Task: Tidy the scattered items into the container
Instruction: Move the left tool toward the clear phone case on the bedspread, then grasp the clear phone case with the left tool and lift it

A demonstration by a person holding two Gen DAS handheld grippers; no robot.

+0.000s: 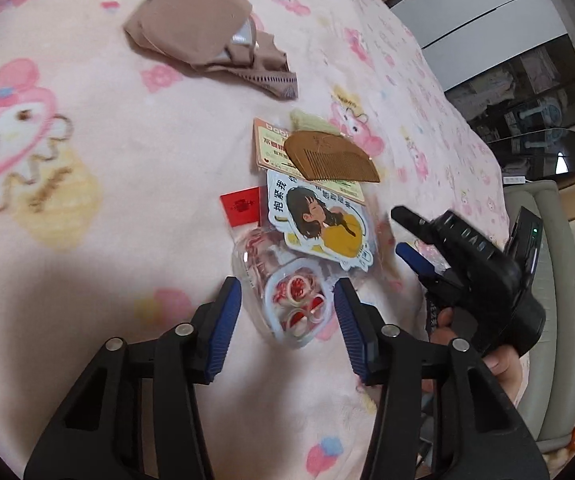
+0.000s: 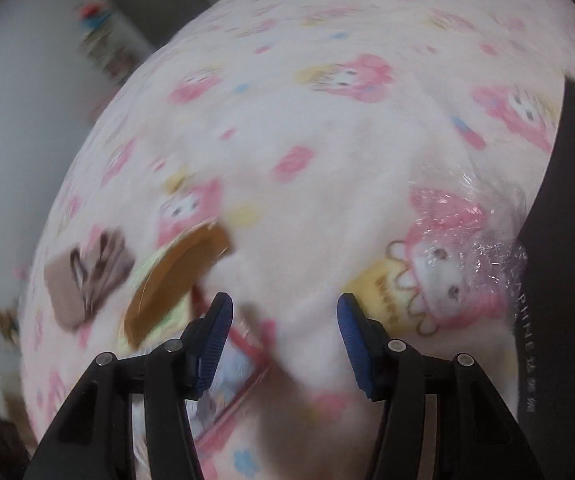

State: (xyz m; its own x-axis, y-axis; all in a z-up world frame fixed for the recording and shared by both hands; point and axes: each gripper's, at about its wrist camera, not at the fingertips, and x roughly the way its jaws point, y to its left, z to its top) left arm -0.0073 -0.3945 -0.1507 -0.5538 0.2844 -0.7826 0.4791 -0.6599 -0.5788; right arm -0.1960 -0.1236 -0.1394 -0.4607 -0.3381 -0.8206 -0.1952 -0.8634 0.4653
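The left gripper [image 1: 287,300] is spread wide, its blue pads to either side of a small clear plastic case of red and white hair ties [image 1: 295,306] that lies on the pink cartoon-print blanket [image 1: 107,208]. Neither pad touches the case, and nothing is held.

Just beyond the case, overlapping one another, lie a sticker of a girl in yellow [image 1: 321,222], a small red packet [image 1: 241,206], an orange-edged card [image 1: 273,144] and, on top of the card, a brown wooden comb [image 1: 329,156]. Farther off, well apart from this pile, sits a folded tan garment [image 1: 207,28]. To the left of the pile the blanket is bare and open. To the right, the bed's edge runs diagonally, with furniture past it.

The right gripper [image 1: 415,236] hovers just right of the pile. In its own blurred view, the right gripper [image 2: 285,312] is wide apart and grasps nothing. A crinkled clear plastic bag [image 2: 483,236] lies ahead on the right.
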